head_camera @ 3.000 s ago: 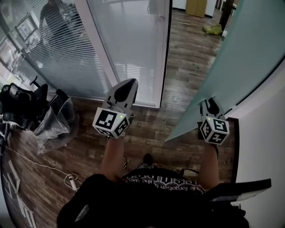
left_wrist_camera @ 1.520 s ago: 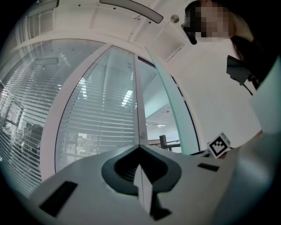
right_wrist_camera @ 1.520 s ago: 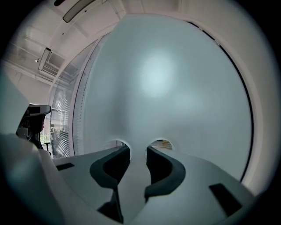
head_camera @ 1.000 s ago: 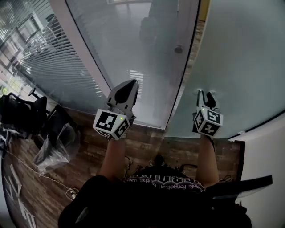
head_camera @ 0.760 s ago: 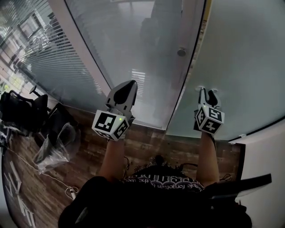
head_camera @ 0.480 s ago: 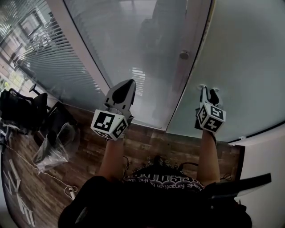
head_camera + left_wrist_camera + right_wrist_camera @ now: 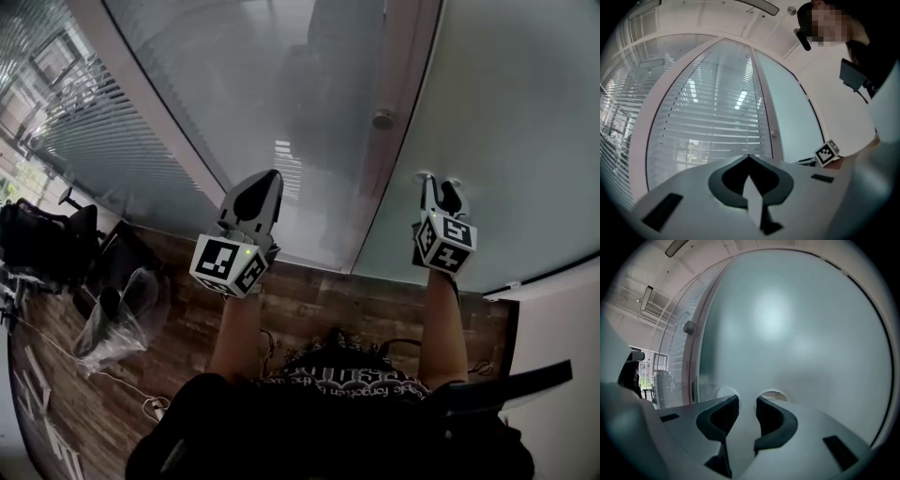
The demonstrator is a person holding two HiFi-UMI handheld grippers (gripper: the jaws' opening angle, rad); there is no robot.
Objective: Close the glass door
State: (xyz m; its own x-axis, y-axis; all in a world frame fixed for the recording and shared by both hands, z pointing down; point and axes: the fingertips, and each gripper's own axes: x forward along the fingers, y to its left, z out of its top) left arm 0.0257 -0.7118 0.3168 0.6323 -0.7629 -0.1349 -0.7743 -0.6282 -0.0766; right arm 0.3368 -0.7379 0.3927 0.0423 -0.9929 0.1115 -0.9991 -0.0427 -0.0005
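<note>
The frosted glass door [image 7: 506,112] fills the right of the head view, and its left edge lies along the pale frame post [image 7: 398,141] with no gap showing. A round knob [image 7: 382,119] sits on that post. My right gripper [image 7: 438,183] is open, both fingertips against the door's frosted face [image 7: 797,333], with nothing between them. In the right gripper view the tips [image 7: 747,401] meet the glass low down. My left gripper [image 7: 266,178] is shut and empty, held in front of the fixed glass panel [image 7: 234,103]. Its tips [image 7: 749,156] point at the blinds behind that glass.
A black office chair [image 7: 42,248] and a clear plastic bag [image 7: 122,314] stand at the left on the wood floor. A thin cable [image 7: 94,375] trails across the boards. A white wall [image 7: 562,319] closes in at the right.
The door has swung left until the hallway gap beside the frame post vanished. My right gripper moved with it, tips on the glass. The left gripper drifted slightly forward.
</note>
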